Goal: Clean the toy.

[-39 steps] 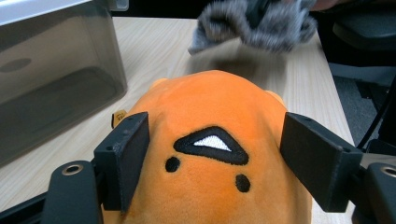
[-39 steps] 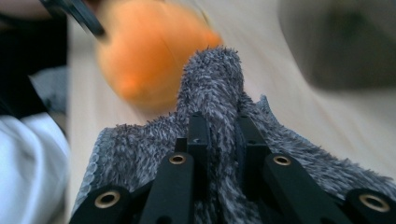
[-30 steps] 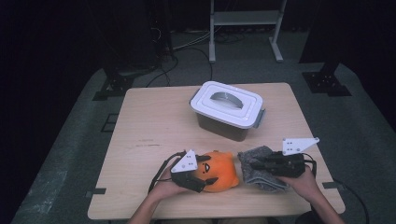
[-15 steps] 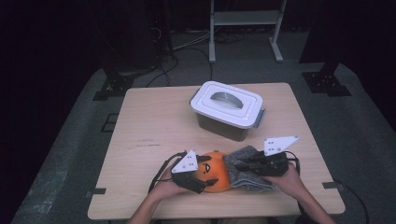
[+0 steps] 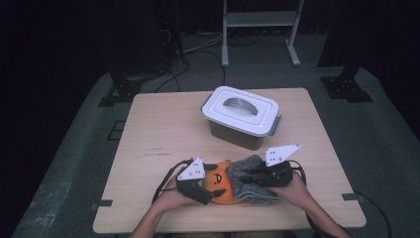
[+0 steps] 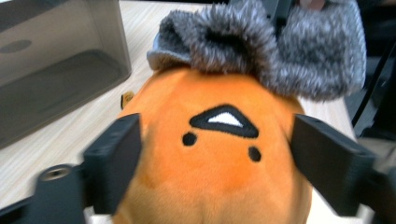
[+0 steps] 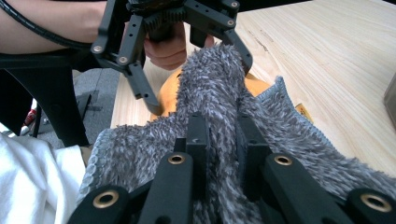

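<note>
Wood table (image 5: pixel 163 129), lidded bin (image 5: pixel 241 116), contents unclear

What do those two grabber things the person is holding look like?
Both are black. The left gripper and the right gripper each carry a pale grey three-cornered plate on top and trail a black cable. Close up, the right gripper's jaws are flat black bars joined with brass-coloured rivets. The person's forearms are bare.

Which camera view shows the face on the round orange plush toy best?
The left gripper view: the orange plush toy faces it with face markings sharp. The high view shows it small; the right gripper view shows an orange sliver.
</note>
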{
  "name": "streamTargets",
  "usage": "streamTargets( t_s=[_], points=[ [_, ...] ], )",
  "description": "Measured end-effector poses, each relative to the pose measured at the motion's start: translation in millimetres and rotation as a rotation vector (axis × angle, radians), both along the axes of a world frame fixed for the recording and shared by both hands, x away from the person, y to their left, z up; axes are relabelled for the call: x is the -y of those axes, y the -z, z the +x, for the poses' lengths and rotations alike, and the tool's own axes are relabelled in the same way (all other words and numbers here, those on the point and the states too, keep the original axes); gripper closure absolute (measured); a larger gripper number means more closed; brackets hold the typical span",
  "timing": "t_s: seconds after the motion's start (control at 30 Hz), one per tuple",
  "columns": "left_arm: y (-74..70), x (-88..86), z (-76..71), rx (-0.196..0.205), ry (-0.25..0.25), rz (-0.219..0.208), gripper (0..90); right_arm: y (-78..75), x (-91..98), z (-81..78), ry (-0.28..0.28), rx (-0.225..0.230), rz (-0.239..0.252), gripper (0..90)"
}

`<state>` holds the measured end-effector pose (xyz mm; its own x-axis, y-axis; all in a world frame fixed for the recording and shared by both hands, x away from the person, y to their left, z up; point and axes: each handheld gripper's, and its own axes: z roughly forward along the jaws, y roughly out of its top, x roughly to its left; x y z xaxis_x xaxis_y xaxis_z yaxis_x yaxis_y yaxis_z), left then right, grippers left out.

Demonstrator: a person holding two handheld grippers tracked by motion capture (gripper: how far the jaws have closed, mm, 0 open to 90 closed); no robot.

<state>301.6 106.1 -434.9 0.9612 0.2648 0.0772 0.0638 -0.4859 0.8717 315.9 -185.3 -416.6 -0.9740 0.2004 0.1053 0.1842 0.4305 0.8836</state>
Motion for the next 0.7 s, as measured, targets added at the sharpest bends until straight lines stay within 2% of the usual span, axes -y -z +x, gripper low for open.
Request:
streamTargets(
  t_s=[0.23, 0.37, 0.43, 0.5, 0.57, 0.6, 0.63, 0.67, 0.7],
  points=[
    [1.8, -2.3, 1.6, -0.004, -0.002, -0.004, 25.0, 5.2, 14.3, -4.3, 0.021, -0.006, -0.025, 78.1],
    [3.3, -4.3, 3.1, -0.013, -0.011, -0.014, 26.0, 14.9, 31.2, -9.0, 0.053, -0.032, -0.077, 78.0],
    [3.7, -4.7, 3.4, -0.014, -0.011, -0.015, 26.1, 17.1, 34.3, -10.4, 0.056, -0.039, -0.086, 78.0],
    [3.9, -4.2, 3.3, -0.013, -0.013, -0.016, 26.5, 19.1, 40.4, -12.6, 0.064, -0.053, -0.080, 78.1],
    [4.5, -3.7, 3.4, -0.015, -0.011, -0.020, 26.8, 15.6, 45.1, -13.6, 0.066, -0.062, -0.039, 78.1],
    [5.4, -3.0, 3.7, -0.017, -0.010, -0.027, 26.8, 7.4, 44.7, -13.7, 0.067, -0.046, -0.005, 78.1],
    [5.4, -3.0, 3.7, -0.017, -0.010, -0.027, 26.8, 7.4, 44.7, -13.7, 0.067, -0.046, -0.005, 78.1],
    [5.9, -1.7, 3.6, -0.015, -0.008, -0.030, 26.8, -2.1, 38.4, -11.2, 0.057, -0.024, 0.017, 78.1],
    [5.9, -1.7, 3.6, -0.015, -0.008, -0.030, 26.8, -2.1, 38.4, -11.2, 0.057, -0.024, 0.017, 78.1]
  ],
)
